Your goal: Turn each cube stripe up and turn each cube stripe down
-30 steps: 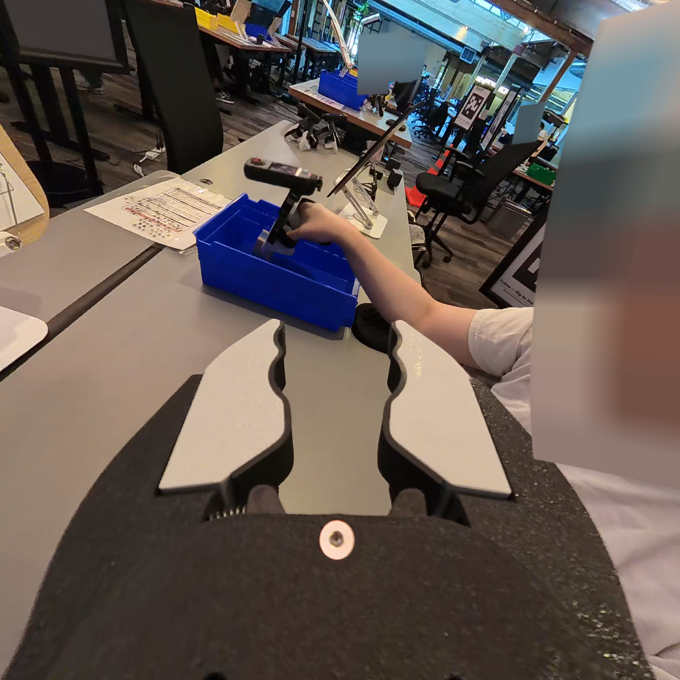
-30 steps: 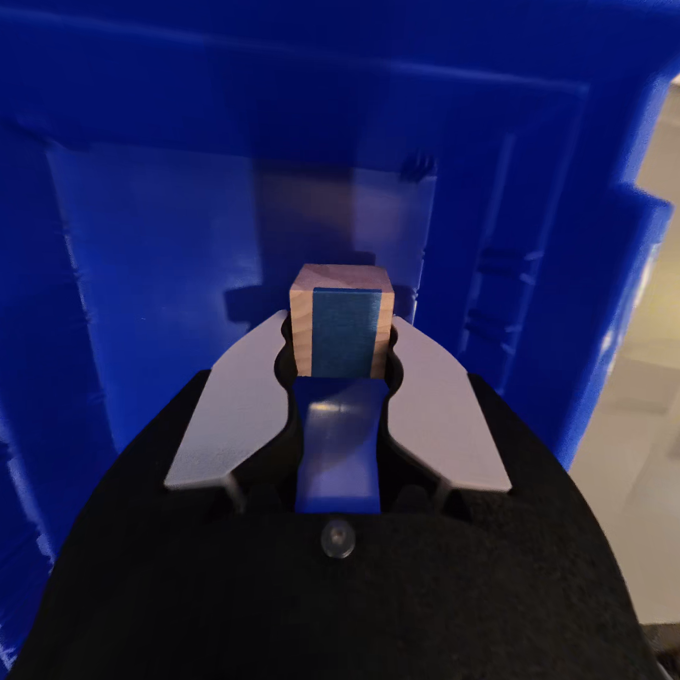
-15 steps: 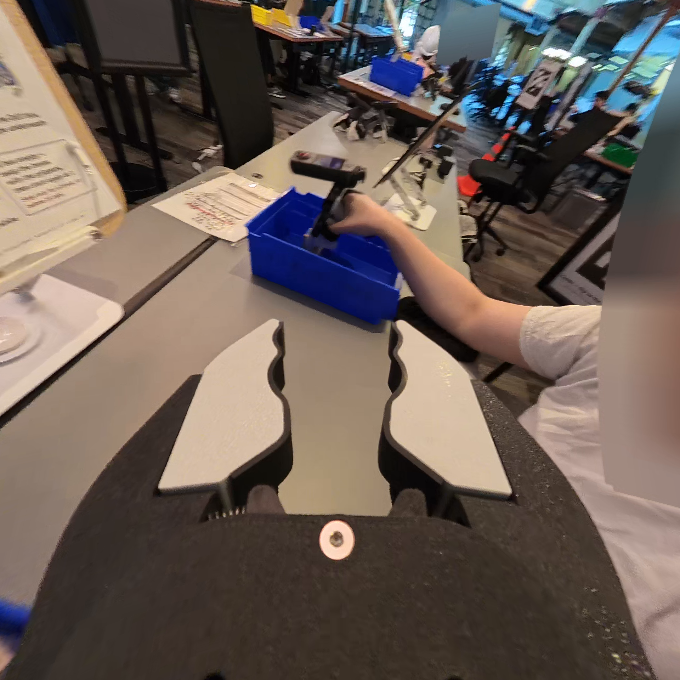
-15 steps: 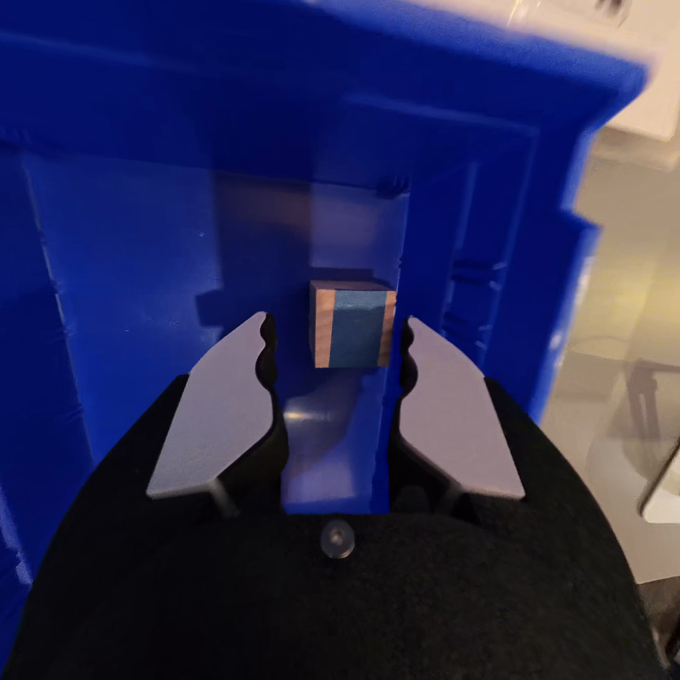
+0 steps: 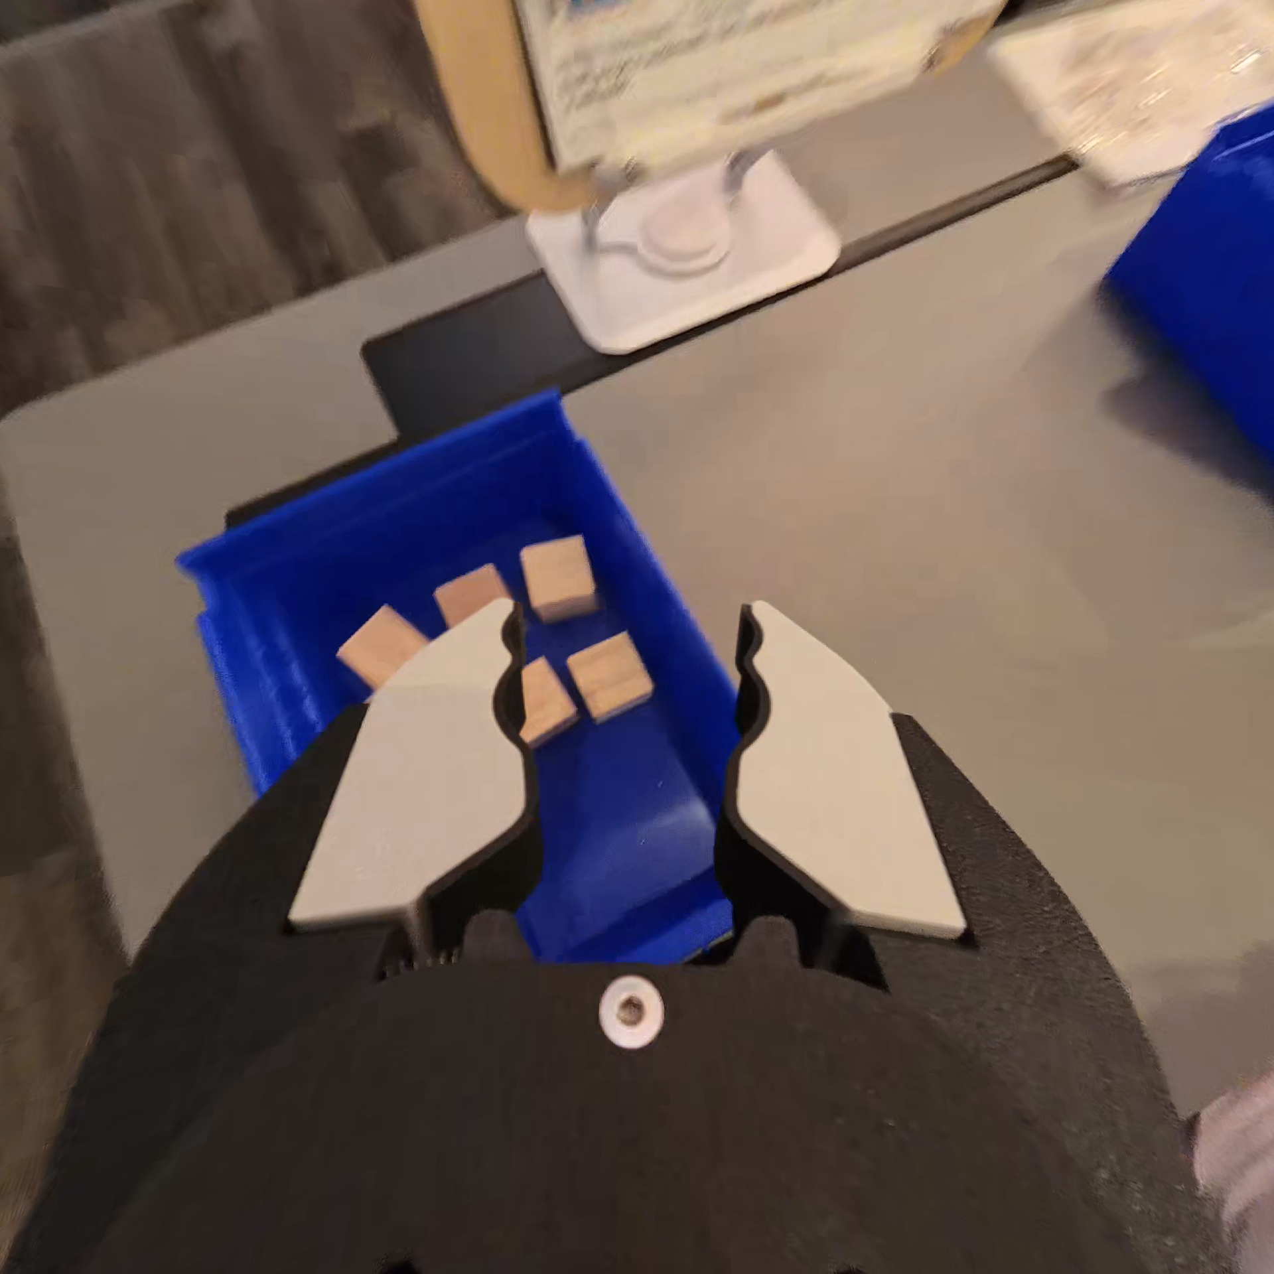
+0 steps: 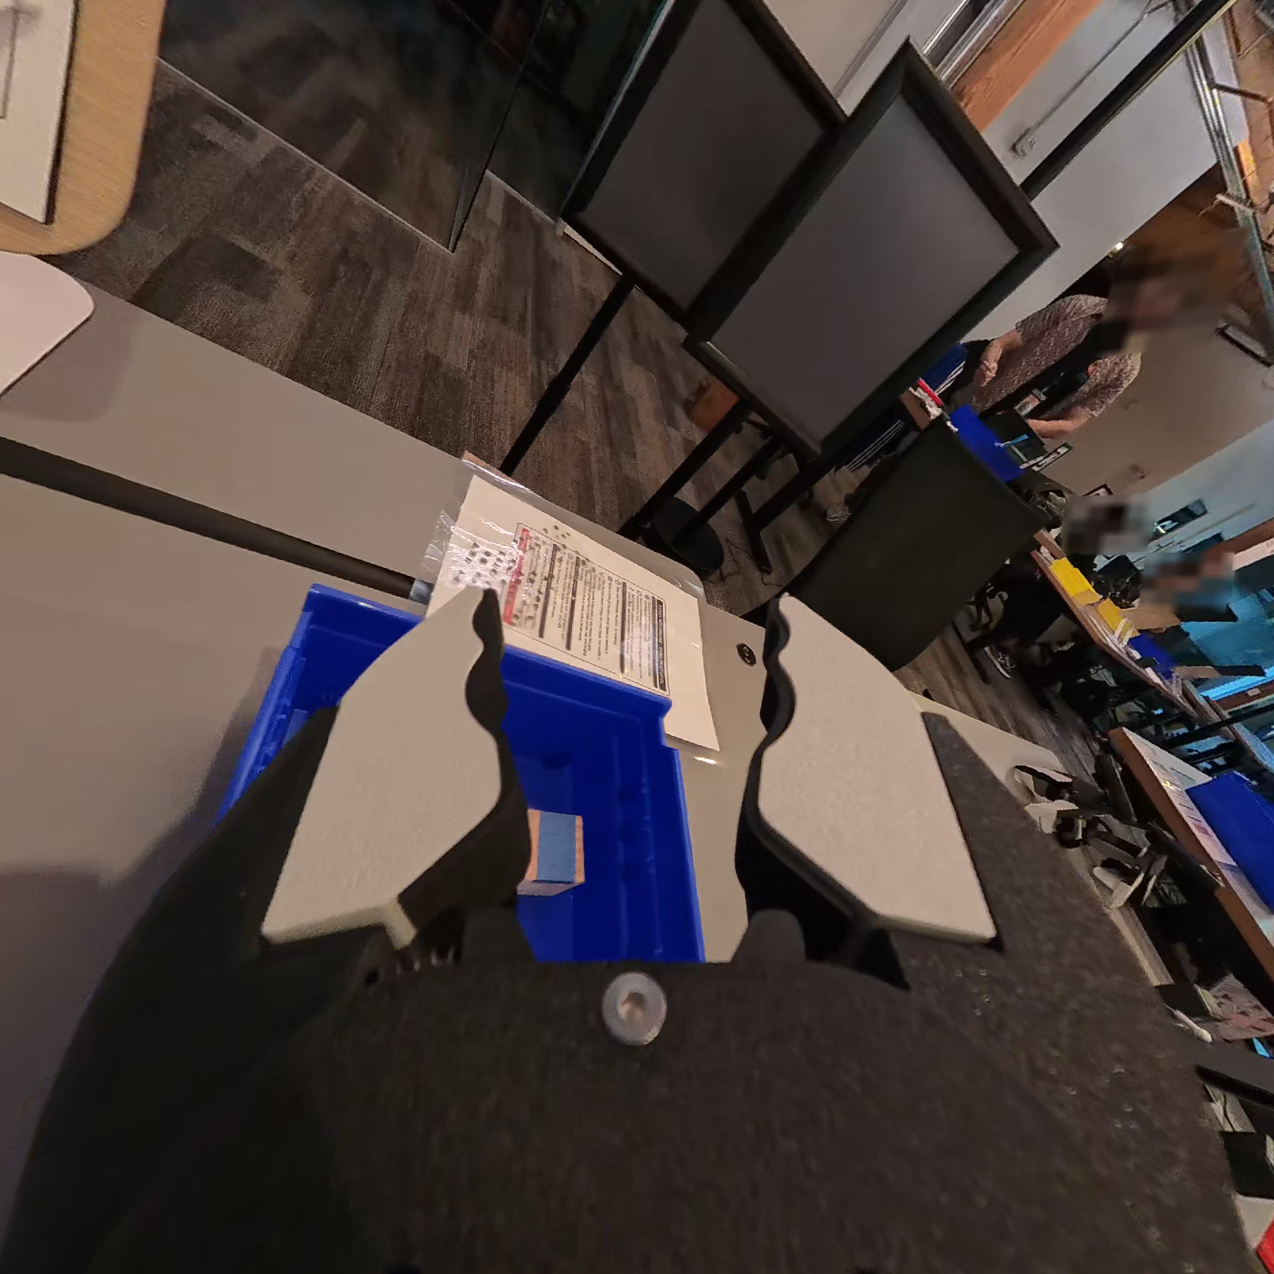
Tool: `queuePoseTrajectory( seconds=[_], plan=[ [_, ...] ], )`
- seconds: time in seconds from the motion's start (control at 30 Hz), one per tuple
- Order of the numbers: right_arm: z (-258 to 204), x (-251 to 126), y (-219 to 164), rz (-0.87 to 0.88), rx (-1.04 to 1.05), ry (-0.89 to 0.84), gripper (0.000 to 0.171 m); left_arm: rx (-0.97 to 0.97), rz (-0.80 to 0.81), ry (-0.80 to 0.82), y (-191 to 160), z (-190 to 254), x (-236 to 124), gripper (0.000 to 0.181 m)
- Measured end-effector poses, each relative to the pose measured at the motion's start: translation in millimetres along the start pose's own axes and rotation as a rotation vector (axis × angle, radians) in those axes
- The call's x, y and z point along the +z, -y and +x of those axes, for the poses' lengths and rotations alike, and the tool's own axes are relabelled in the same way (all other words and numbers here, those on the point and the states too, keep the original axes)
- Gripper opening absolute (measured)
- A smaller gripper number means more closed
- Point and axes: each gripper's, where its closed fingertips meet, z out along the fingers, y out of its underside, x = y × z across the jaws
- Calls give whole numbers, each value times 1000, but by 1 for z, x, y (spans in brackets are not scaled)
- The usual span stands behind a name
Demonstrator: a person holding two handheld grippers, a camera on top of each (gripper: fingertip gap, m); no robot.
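Observation:
In the left wrist view a small blue bin point(image 5: 620, 524) holds several wooden cubes point(image 5: 557, 578) with plain wood faces up; no stripe shows on them. My left gripper point(image 5: 626, 613) is open and empty, raised over this bin. In the right wrist view a second blue bin point(image 6: 607, 696) holds one wooden cube point(image 6: 555, 849) with its blue stripe facing up, partly hidden by my left finger. My right gripper point(image 6: 629, 607) is open and empty, lifted above that bin.
A white stand base point(image 5: 682, 269) with a tan-edged board stands behind the cube bin. The second bin's corner point(image 5: 1213, 289) shows at the right. A printed sheet point(image 6: 607, 613) lies past the right bin. Black framed screens point(image 6: 813, 207) and a person point(image 6: 1055, 365) stand beyond the grey table point(image 6: 172, 620).
My right gripper opened, left the striped cube in its bin and lifted out. My left gripper swung away to the left and now hangs over the bin of plain-side-up cubes.

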Motion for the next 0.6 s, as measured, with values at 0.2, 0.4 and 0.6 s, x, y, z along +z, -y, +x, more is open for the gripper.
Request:
queuePoseTrajectory(
  seconds=[0.2,0.4,0.6],
  plan=[
    [-12,-3,2,-5,-26,34,74,-69,-72,15,-17,-19,7,48],
    [-17,-3,1,-8,6,102,74,-150,-256,88,-56,-49,25,51],
    [-20,0,-4,-28,20,140,74,-203,-405,129,-88,-72,54,51]
  ],
)
